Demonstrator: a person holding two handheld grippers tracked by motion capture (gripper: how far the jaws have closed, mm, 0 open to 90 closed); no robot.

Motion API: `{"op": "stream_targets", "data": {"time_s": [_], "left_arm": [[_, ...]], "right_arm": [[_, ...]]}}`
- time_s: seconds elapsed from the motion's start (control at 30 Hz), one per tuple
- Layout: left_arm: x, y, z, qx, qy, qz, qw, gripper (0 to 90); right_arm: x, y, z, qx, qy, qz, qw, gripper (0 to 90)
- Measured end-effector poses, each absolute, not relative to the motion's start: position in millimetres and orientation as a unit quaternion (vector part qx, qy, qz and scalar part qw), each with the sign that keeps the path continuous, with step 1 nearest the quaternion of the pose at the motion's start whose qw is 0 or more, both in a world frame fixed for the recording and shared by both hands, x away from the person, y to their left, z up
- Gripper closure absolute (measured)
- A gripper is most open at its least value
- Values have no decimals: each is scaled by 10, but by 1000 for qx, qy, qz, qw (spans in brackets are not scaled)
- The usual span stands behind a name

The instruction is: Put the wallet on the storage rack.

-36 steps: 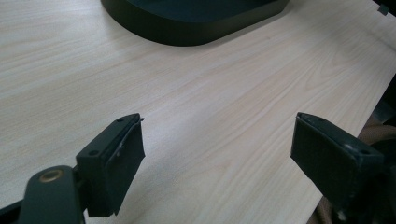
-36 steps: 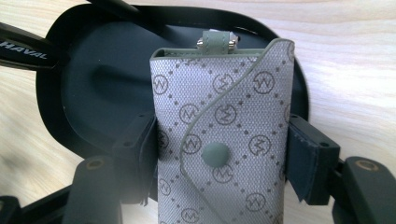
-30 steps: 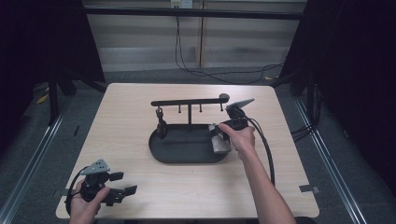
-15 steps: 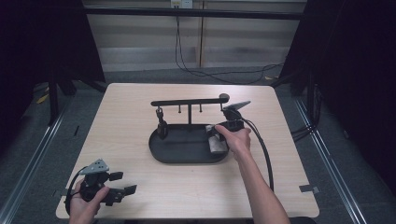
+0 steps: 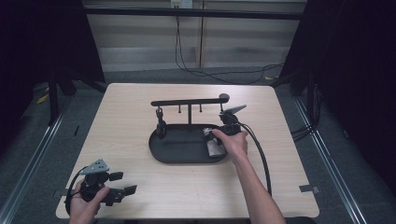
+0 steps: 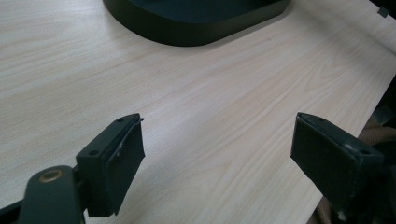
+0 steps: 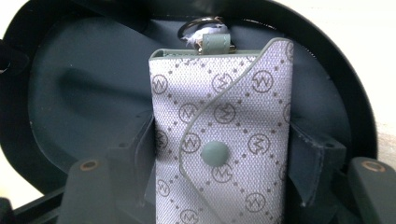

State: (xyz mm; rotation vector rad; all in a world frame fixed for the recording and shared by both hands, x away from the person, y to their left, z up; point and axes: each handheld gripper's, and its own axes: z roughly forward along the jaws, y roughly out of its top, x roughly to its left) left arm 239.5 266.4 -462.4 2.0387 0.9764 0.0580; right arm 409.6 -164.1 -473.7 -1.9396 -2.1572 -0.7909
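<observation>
Right gripper [image 7: 219, 186] is clamped on the grey key pouch [image 7: 222, 135] in the tray [image 7: 70, 93]; lift it straight, I'd say. Left gripper [image 6: 217, 163] fingers are spread wide, holding nothing.

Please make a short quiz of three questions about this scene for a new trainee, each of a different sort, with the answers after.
1. True or false: the left gripper holds something between its jaws.
2. Multiple choice: the right gripper is closed on which thing? A) a patterned grey key pouch with a snap button B) a metal spoon C) a glass bottle
3. Short answer: over which thing is the key pouch held?

Key
1. False. Its jaws stand apart over the bare wooden table.
2. A.
3. Over the black oval tray, the base of a stand with a hook bar.
</observation>
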Motion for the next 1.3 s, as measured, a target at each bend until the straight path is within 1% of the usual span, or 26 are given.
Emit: {"op": "stream_targets", "data": {"time_s": [0.33,0.57,0.67,0.8,0.93,1.03,1.07,1.1,1.3], "left_arm": [[2395,2664,-4621,814,392,23,428,171],[2400,2656,-4623,813,393,23,428,171],[2403,2663,-4625,814,392,24,427,171],[2408,2662,-4625,815,392,23,427,171],[2411,2665,-4625,814,393,24,427,171],[2424,2671,-4621,810,397,25,430,171],[2428,2679,-4620,810,396,27,431,171],[2430,2687,-4621,809,398,29,432,170],[2436,2691,-4628,806,405,31,431,171]], "right_arm": [[4092,-1646,-4717,-643,-715,-269,59,284],[4058,-1653,-4638,-641,-715,-273,53,277],[4043,-1684,-4622,-632,-720,-283,44,277],[4002,-1720,-4538,-616,-726,-303,28,256],[3970,-1720,-4490,-607,-735,-301,22,235],[3906,-1754,-4428,-593,-741,-314,-1,226],[3906,-1754,-4428,-593,-741,-314,-1,226],[3872,-1792,-4390,-589,-742,-320,-15,216],[3780,-1945,-4364,-581,-739,-340,-33,208]]}}
